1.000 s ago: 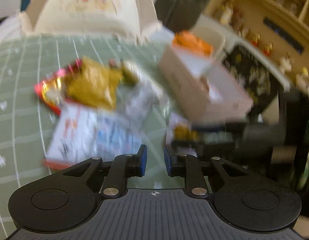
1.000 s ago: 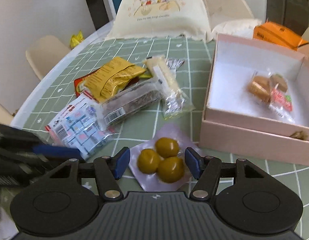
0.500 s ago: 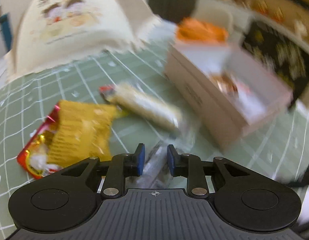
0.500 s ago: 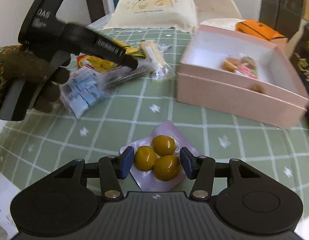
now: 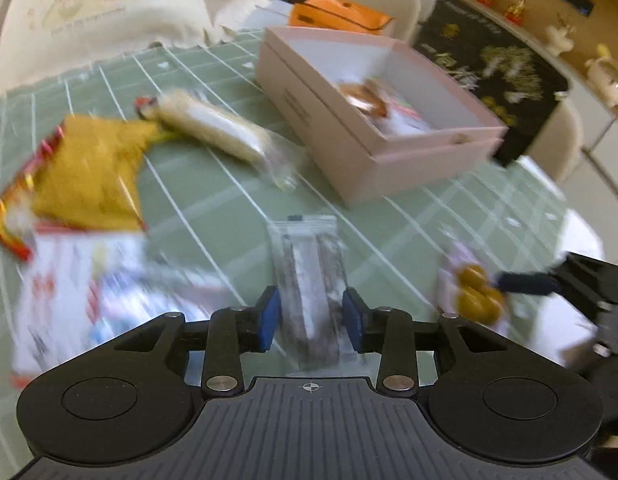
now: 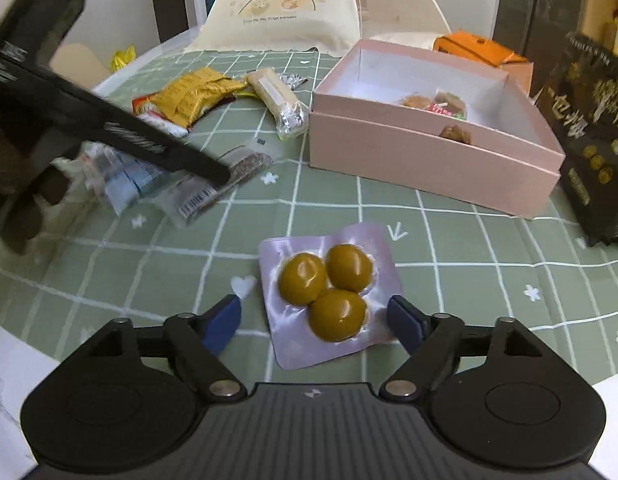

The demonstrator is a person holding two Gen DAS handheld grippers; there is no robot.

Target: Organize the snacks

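Presently we note left gripper point(image 5: 311, 316) jaws just widened, astride clear bar packet point(image 5: 309, 276) mid-table, pads apart from wrapper. Right gripper point(image 6: 315, 318) jaws just spread, released, flanking yolk pack point(image 6: 329, 292) near front table edge. We advise square, centred closure before lifting toward pink box point(image 6: 429, 160).

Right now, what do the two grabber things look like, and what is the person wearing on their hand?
Both grippers are black plastic. The right gripper has a ribbed top, two round discs, silver pivot screws and blue pads. The left gripper looks the same; seen from the right wrist view, its long black body carries white lettering. The hand holding it wears a dark brown glove.
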